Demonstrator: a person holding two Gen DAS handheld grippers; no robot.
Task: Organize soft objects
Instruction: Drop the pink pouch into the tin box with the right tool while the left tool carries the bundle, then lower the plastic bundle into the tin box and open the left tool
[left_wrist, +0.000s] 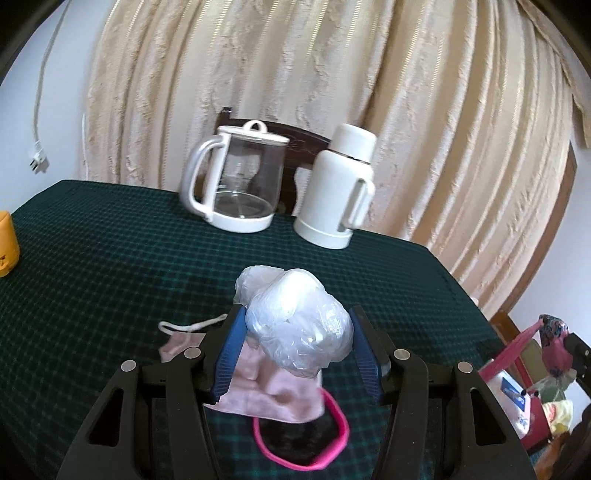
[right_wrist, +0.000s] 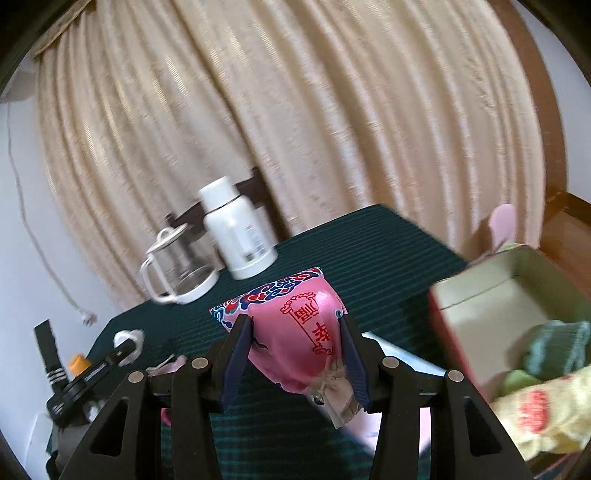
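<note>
**Both grippers are carrying soft bundles toward the box**

In the left wrist view, the left gripper (left_wrist: 297, 343) is clamping a clear plastic bag of white soft stuff (left_wrist: 297, 325) between its blue pads (left_wrist: 231, 350). The bag is sitting at centre frame, bulging up and forward past the fingertips, and the jaws are standing at a middling width, pressed against its two flanks. A grip across the middle seems chosen so the slippery wrap is not sliding out. Below it, toward the lower centre, a pink cloth (left_wrist: 273, 397) and a pink band (left_wrist: 332, 435) are lying on the green checked tablecloth (left_wrist: 110, 258), and a face mask (left_wrist: 181, 339) is lying just left of the left pad.

In the right wrist view, the right gripper (right_wrist: 295, 350) is squeezing a pink printed pouch (right_wrist: 291, 325) at centre frame; the pouch is tilting, its patterned end poking up and left beyond the tips, its gathered end hanging at the right pad. An open cardboard box (right_wrist: 491, 295) (already holding a green knit piece (right_wrist: 557, 347) and a yellow cloth (right_wrist: 546, 410)) is filling the right edge, so the pouch is probably heading there. The glass kettle (left_wrist: 232, 177) and white flask (left_wrist: 340, 188) are standing well apart at the table's far side.
</note>
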